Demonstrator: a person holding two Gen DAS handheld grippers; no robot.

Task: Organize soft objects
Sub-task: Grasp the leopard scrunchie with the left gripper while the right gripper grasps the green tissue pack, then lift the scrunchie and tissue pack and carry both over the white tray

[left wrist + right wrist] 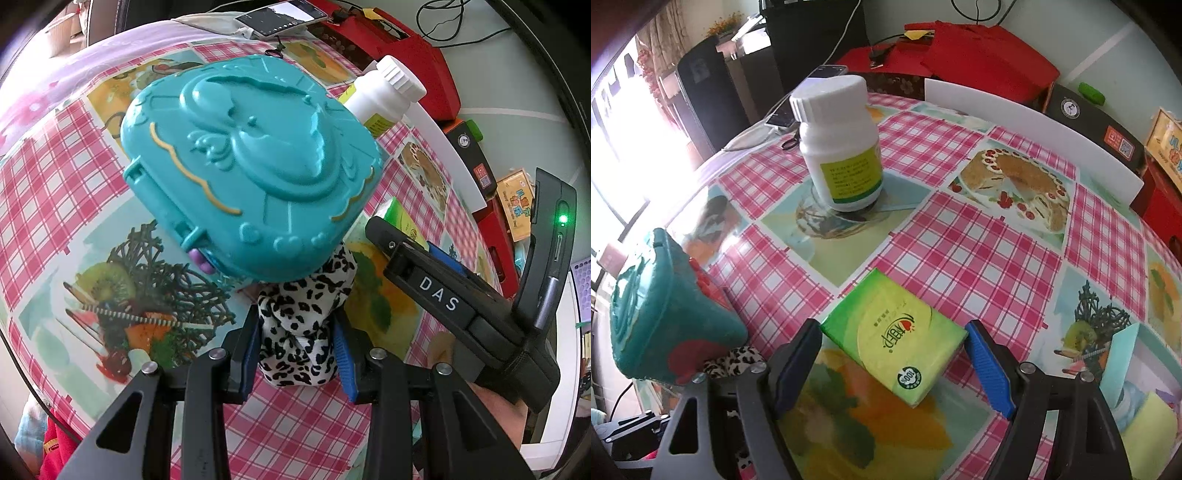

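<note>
My left gripper (297, 347) is shut on a black-and-white leopard-print soft cloth (303, 325), whose far end runs under a teal plastic toy case (251, 166) held up off the table. The case (661, 317) and a bit of the cloth (733, 360) also show at the left of the right wrist view. My right gripper (894, 358) is open, its jaws on either side of a green tissue pack (892, 336) that lies flat on the table. The pack's corner (400, 218) shows in the left wrist view beside the right gripper's body (443, 295).
A white pill bottle (840, 144) with a yellow-green label stands at the table's far side; it also shows in the left wrist view (384, 96). A white board (1034, 122) edges the checked tablecloth (960, 258). Red boxes (979, 55) and a phone (280, 16) lie beyond.
</note>
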